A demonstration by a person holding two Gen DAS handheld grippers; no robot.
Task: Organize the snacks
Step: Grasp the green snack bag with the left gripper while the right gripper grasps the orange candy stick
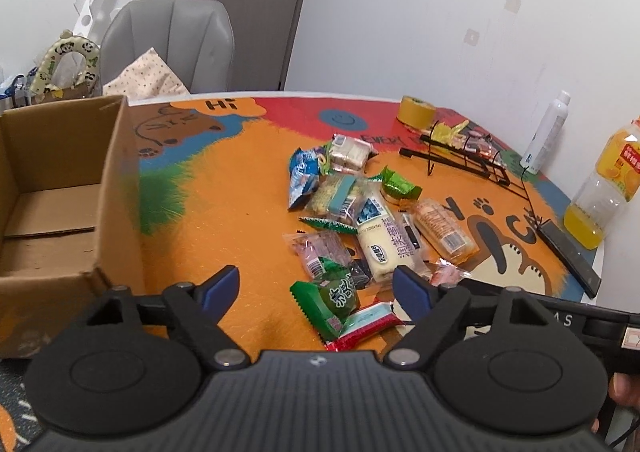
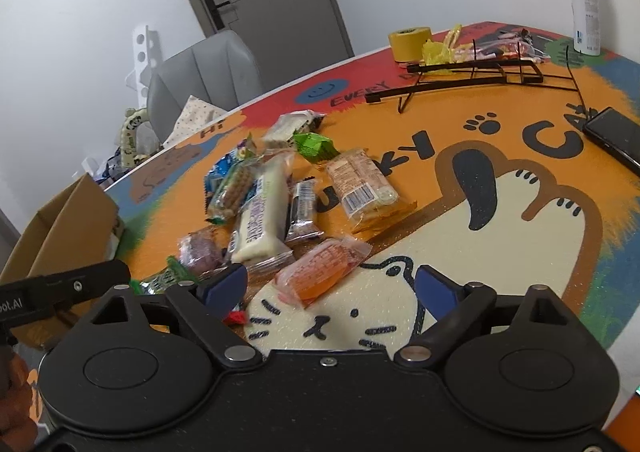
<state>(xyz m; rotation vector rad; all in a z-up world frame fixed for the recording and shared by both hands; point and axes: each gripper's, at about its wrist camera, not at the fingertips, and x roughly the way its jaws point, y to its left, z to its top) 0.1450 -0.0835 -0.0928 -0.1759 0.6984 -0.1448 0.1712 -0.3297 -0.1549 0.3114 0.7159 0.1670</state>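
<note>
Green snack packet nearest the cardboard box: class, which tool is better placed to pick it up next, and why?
Left. The left tool is open with the green snack packet between its fingers, and the cardboard box beside it. The right tool hovers open over an orange packet, farther off.

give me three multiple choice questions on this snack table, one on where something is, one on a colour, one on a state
1. Where is the cardboard box?
A. left of the snack pile
B. on the wire rack
C. beside the juice bottle

2. What colour is the roll of tape?
A. blue
B. yellow
C. white

3. How is the left gripper?
A. shut on a snack
B. open, holding nothing
C. shut and empty

Answers:
1. A: the box stands at the table's left edge, with the snack pile to its right.
2. B: the roll by the wire rack is yellow.
3. B: its blue pads stand wide apart above the green packet, gripping nothing.
</note>
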